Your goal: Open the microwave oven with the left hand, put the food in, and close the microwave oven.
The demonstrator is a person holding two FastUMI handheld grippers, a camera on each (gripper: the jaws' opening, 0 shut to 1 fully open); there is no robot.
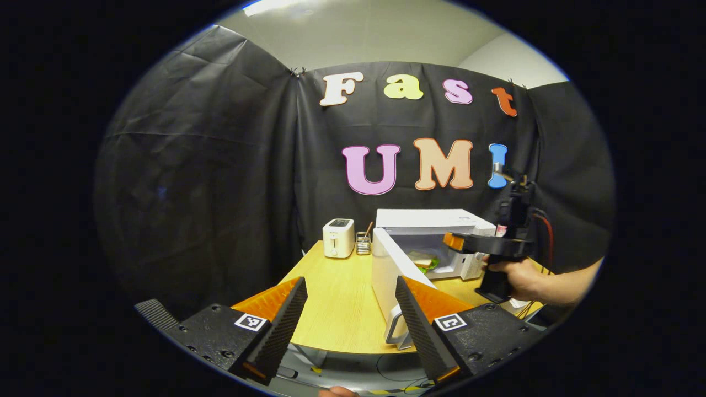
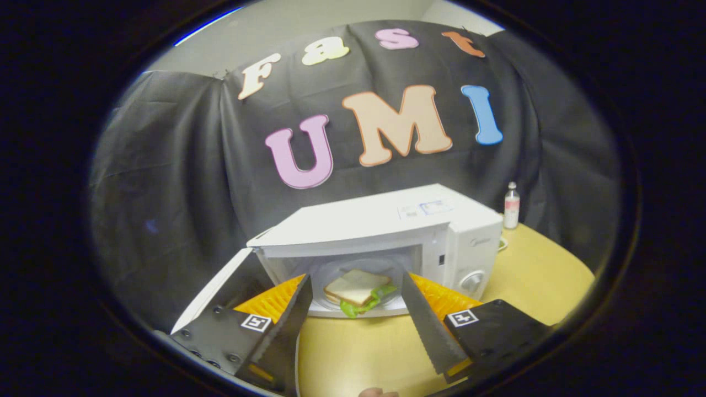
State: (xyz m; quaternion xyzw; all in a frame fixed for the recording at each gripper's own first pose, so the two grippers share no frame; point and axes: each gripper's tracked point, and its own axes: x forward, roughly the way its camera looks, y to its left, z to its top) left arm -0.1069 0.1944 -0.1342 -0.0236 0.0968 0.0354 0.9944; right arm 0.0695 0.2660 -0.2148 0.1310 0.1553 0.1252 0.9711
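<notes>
White microwave (image 2: 386, 231) holds sandwich (image 2: 358, 289) beyond right gripper (image 2: 356, 289), jaws spread, empty.

This is a recording booth set up like a small kitchen: black cloth (image 1: 220, 165) hangs as walls around a wooden surface (image 1: 336, 309) with a microwave (image 2: 386, 231) and a toaster (image 1: 338, 237).

No legible text: microwave (image 2: 386, 231) has a small brand mark on its control panel and stickers on top, all too blurred to read; bottle (image 2: 512, 206) label unreadable; gripper fingers (image 2: 419, 309) carry square black-and-white fiducial tags, no characters.
</notes>
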